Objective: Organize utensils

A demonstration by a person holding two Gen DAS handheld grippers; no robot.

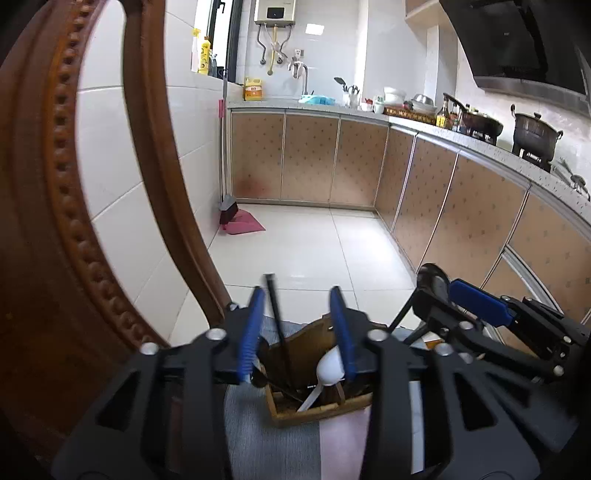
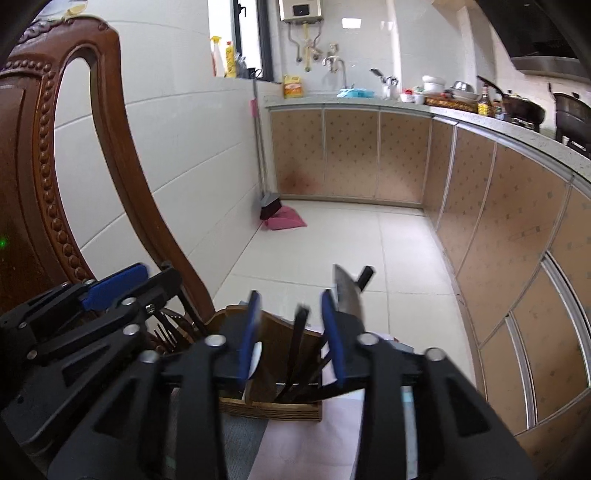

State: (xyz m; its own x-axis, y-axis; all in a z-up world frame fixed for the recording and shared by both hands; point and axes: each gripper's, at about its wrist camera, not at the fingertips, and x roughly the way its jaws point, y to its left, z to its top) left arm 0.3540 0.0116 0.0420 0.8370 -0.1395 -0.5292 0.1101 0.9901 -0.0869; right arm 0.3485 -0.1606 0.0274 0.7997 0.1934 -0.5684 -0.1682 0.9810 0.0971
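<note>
1. Wooden utensil holder (image 1: 317, 402) low at 6 o'clock on a striped cloth (image 1: 266, 439), holding a white spoon (image 1: 330, 367) and black chopsticks (image 1: 275, 314).
2. Left tongs (image 1: 299, 328) spread wide, gripping nothing, hovering over the holder.
3. Right tongs (image 2: 291, 332) likewise wide and unloaded; knife (image 2: 347, 293) upright just beyond at 1 o'clock.
4. Carved wooden chair back (image 2: 44, 155) close at 9 o'clock; kitchen cabinets (image 2: 472, 206) at 3 o'clock.

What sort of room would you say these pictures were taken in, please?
A home kitchen, most likely: a long speckled stone countertop over patterned cabinets, dark cooking pots on a gas stove beneath a black range hood, and a white wall-mounted water heater above the sink tap.
</note>
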